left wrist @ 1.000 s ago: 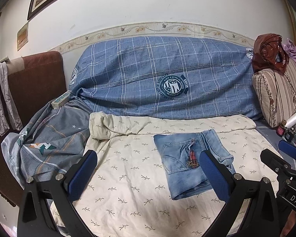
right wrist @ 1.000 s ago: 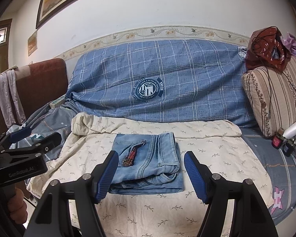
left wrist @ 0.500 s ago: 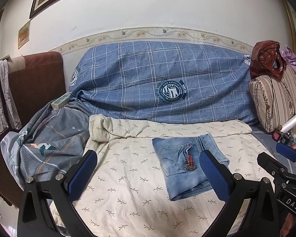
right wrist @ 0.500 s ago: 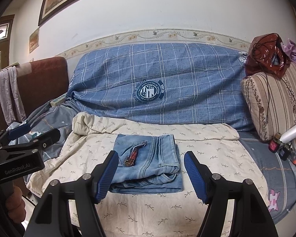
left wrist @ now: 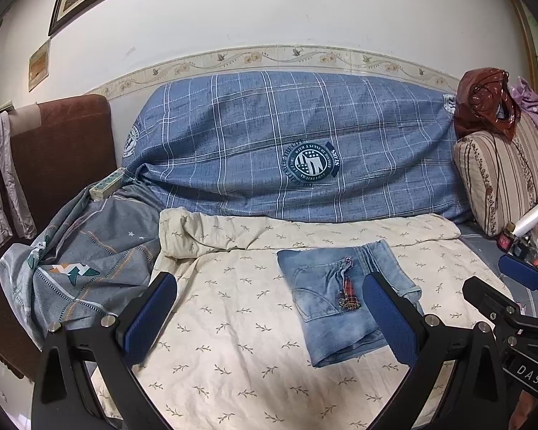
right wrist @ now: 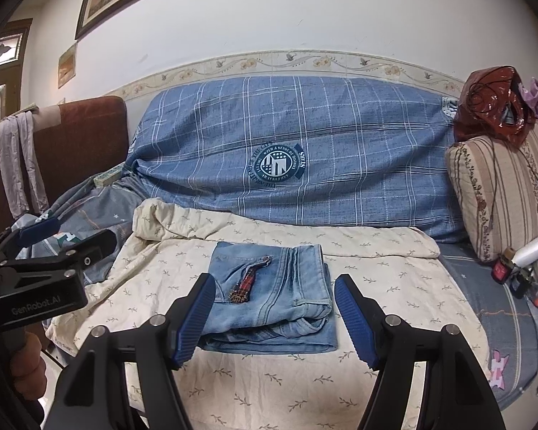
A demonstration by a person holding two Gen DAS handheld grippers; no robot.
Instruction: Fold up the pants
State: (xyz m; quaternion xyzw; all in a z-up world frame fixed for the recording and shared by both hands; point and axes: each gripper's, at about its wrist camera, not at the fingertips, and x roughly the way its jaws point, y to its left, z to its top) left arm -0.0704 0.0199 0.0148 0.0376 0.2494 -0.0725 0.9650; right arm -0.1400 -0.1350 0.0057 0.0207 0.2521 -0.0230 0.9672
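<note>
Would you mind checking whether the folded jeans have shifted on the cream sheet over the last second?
No. The folded jeans keep their place on the cream sheet, the same leaf sprigs around them; only the cameras drift.

Both grippers drawn back from folded pants (right wrist: 272, 294), left gripper (left wrist: 269, 317), right gripper (right wrist: 272, 317)

The folded pants (right wrist: 269, 294) lie on the leaf-print sheet (right wrist: 376, 279), taken here as the landmark, near its middle; a small keychain (right wrist: 245, 285) rests on top of the pants; behind the sheet a checked quilt (right wrist: 305, 150) leans against the wall; left of the sheet lies a crumpled blanket (left wrist: 89, 268), with a power strip (left wrist: 107, 183) at its far edge; right of the sheet a striped cushion (right wrist: 502, 193) stands upright, a bag (right wrist: 495, 107) on top of it; over the sheet's near edge the left gripper (left wrist: 269, 320) and right gripper (right wrist: 270, 319) hover apart from the pants, the right one directly before them.
</note>
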